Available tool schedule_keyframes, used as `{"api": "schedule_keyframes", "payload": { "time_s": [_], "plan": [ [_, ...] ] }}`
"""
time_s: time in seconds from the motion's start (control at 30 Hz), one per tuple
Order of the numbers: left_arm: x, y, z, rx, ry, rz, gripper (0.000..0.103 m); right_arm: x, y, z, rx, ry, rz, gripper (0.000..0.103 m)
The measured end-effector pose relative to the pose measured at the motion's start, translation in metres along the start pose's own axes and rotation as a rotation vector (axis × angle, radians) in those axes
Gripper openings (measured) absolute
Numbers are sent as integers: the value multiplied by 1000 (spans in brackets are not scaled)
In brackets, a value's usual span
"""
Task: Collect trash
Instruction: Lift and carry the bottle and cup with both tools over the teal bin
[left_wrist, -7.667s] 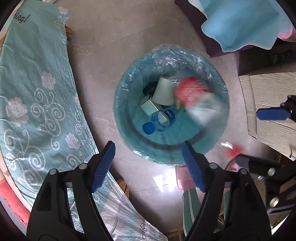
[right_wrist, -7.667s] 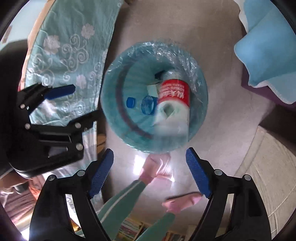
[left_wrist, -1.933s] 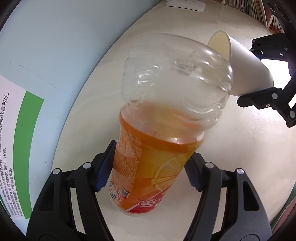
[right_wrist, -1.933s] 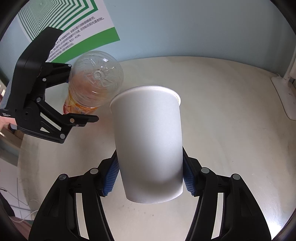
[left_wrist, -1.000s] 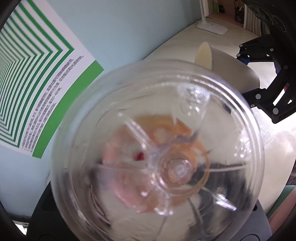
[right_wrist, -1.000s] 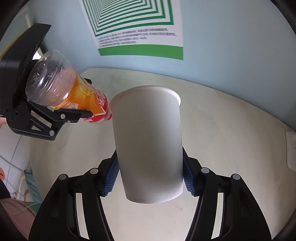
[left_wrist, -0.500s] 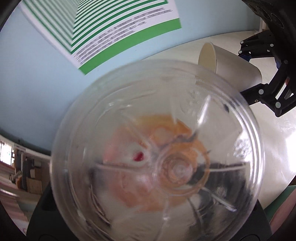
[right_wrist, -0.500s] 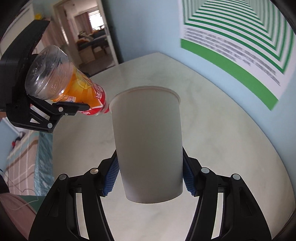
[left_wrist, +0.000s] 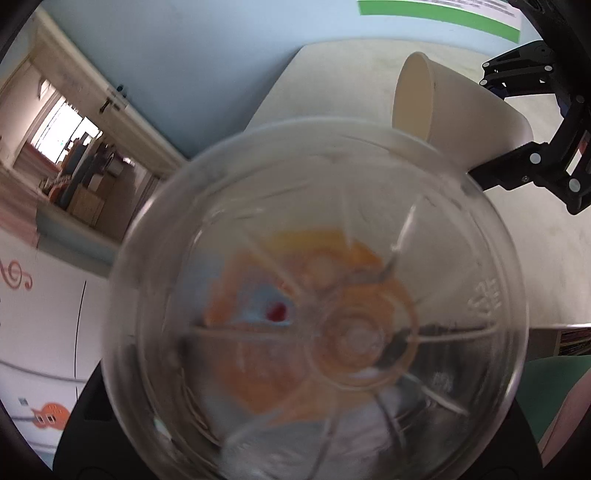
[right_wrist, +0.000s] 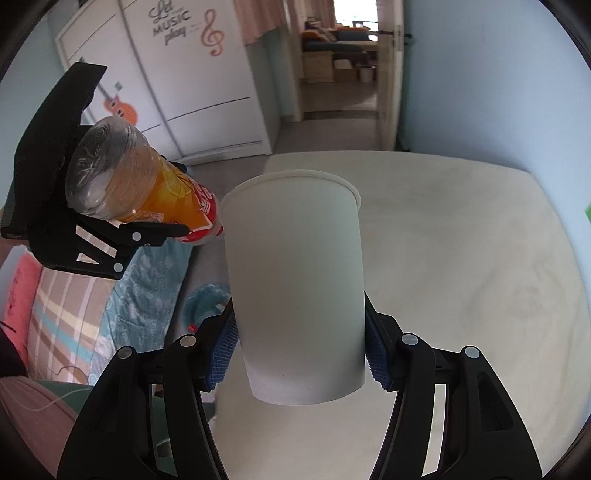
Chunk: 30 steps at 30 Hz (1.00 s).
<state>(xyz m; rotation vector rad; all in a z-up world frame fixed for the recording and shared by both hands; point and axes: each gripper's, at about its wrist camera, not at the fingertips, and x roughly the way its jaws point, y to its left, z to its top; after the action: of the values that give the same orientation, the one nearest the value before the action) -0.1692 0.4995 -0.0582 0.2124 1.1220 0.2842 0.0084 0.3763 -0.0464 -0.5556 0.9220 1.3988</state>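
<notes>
My left gripper (right_wrist: 110, 206) is shut on a clear plastic bottle with an orange label (right_wrist: 147, 192). In the left wrist view the bottle's base (left_wrist: 314, 314) fills the frame and hides the fingers. My right gripper (right_wrist: 299, 358) is shut on a white paper cup (right_wrist: 295, 277), held upright above the pale table (right_wrist: 461, 258). The cup also shows in the left wrist view (left_wrist: 454, 110), with the right gripper (left_wrist: 532, 122) behind it. A teal-lined trash bin (right_wrist: 205, 299) stands on the floor below, left of the cup.
A bed with a teal floral cover (right_wrist: 147, 291) lies at the left. A white wardrobe (right_wrist: 184, 74) and an open doorway (right_wrist: 340, 55) are ahead. A light blue wall (right_wrist: 498, 92) borders the table. My legs show at the lower left.
Both grippers have swung left with their loads, away from the green-striped poster toward the wardrobe and doorway. The bin has come into the right wrist view.
</notes>
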Motion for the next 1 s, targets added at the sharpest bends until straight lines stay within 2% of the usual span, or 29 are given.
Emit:
{"api": "schedule_keyframes", "payload": {
  "time_s": [0.13, 0.27, 0.5, 0.7, 1.0],
  "plan": [
    [11, 53, -64, -125, 67, 30, 57, 52, 54, 44, -84, 34, 90, 61],
    [26, 88, -116, -235, 126, 34, 57, 105, 108, 74, -156, 86, 171, 61],
    [63, 121, -197, -394, 226, 4, 57, 191, 180, 100, -243, 199, 263, 61],
    [118, 128, -237, -486, 304, -57, 57, 264, 224, 87, -273, 303, 312, 61],
    [198, 104, -321, -533, 400, -159, 57, 376, 255, 21, -306, 504, 335, 61]
  ]
}}
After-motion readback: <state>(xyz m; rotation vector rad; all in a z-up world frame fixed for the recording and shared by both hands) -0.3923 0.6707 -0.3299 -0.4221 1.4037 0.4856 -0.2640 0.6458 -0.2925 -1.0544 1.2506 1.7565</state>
